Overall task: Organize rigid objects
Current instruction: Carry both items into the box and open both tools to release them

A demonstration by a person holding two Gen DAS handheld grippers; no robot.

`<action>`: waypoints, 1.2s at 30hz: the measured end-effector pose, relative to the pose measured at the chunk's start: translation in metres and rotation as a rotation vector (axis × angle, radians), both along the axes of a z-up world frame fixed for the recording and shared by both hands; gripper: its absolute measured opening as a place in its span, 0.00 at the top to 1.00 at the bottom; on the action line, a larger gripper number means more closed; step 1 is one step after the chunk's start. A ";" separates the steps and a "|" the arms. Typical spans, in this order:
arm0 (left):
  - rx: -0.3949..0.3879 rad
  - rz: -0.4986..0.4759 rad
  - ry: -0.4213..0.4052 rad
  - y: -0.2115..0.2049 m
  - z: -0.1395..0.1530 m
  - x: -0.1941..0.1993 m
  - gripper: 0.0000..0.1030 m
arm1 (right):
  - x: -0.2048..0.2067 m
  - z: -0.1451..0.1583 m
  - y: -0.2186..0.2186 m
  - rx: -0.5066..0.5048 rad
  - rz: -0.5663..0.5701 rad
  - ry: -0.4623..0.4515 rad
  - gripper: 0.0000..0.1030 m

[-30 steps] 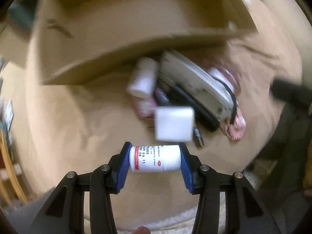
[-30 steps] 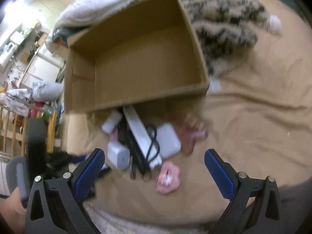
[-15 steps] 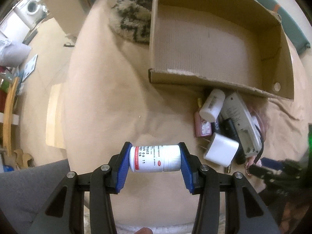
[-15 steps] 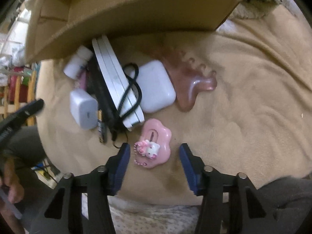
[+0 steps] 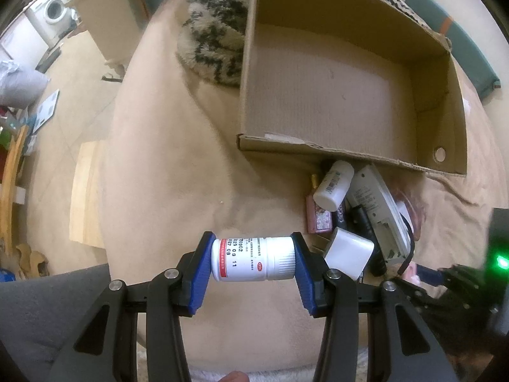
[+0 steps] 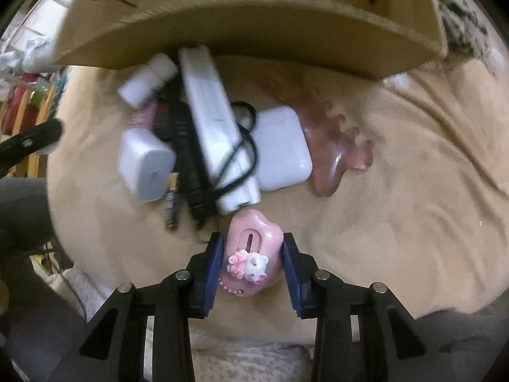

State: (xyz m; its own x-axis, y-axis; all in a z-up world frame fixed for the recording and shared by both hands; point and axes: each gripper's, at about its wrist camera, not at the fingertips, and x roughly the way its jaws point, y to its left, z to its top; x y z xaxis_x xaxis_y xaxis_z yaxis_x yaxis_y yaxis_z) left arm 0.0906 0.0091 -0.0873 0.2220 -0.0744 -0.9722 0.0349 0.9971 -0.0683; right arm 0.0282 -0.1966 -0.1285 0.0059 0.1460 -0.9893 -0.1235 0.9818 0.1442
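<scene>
Nothing lies in the cardboard box yet: the left hand-held gripper clamps a pill bottle, the right hand-held gripper is closing around a pink clip, and the pile waits on the blanket.

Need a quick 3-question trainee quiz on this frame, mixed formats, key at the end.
1. True or false: the cardboard box already holds several items.
2. What sits between the pads of the left gripper? A) white pill bottle B) white charger block C) a battery
3. Fill in: the jaws of the right gripper are closing around a pink ____ with a cat figure on it.

Key: 1 false, the visible box floor is bare. 2 A, clamped sideways between the pads. 3 charm; it lies on the tan blanket, just in front of the pile.
</scene>
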 end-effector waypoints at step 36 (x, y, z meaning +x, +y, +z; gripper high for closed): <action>0.148 -0.069 -0.275 -0.046 0.075 0.072 0.58 | 0.110 0.134 -0.051 0.218 -0.122 -0.595 0.63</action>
State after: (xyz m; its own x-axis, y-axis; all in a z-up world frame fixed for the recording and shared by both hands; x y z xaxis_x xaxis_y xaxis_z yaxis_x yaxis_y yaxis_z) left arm 0.1622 -0.0372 -0.0118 0.4775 0.0388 -0.8778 0.1003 0.9901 0.0983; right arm 0.1385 -0.2473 0.0053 0.5733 0.3066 -0.7598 -0.1327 0.9498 0.2832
